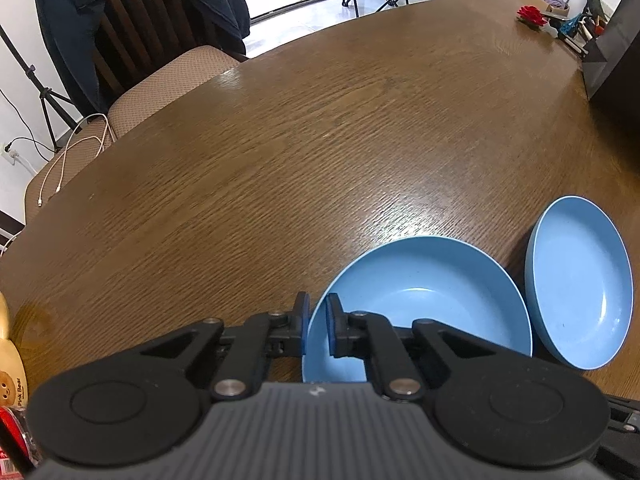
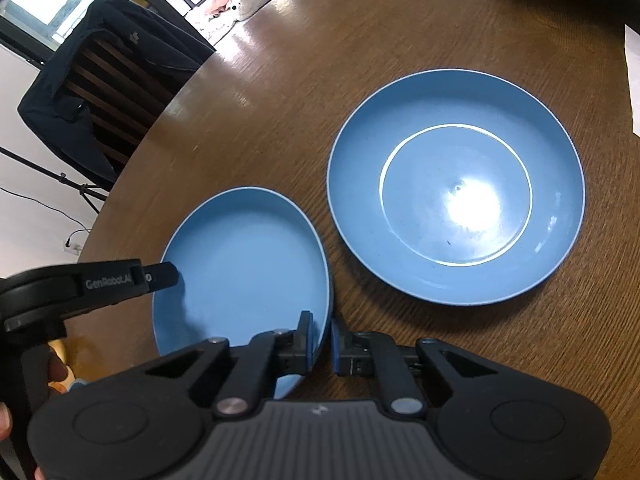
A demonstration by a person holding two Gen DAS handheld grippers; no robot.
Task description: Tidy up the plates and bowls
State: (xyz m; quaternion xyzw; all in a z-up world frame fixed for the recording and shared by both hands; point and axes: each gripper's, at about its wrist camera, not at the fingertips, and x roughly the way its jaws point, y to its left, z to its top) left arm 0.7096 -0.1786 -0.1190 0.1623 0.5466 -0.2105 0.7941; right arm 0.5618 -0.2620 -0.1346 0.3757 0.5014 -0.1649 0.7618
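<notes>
A small blue bowl (image 1: 424,304) sits on the brown wooden table (image 1: 280,140) near its front edge. My left gripper (image 1: 318,310) is shut on the bowl's left rim, one pad outside and one inside. In the right wrist view the same bowl (image 2: 240,268) lies at lower left, and my right gripper (image 2: 322,334) is shut on its right rim. The left gripper's finger (image 2: 160,276) shows at the bowl's left rim there. A larger blue plate (image 2: 456,188) lies flat just right of the bowl, apart from it; it appears at the right edge of the left wrist view (image 1: 580,280).
A chair draped with a dark jacket (image 1: 140,20) stands at the table's far left. A red flower (image 1: 531,16) and a dark box (image 1: 612,52) sit far right. A yellow bottle (image 1: 10,360) stands at near left. White paper (image 2: 632,80) lies at right.
</notes>
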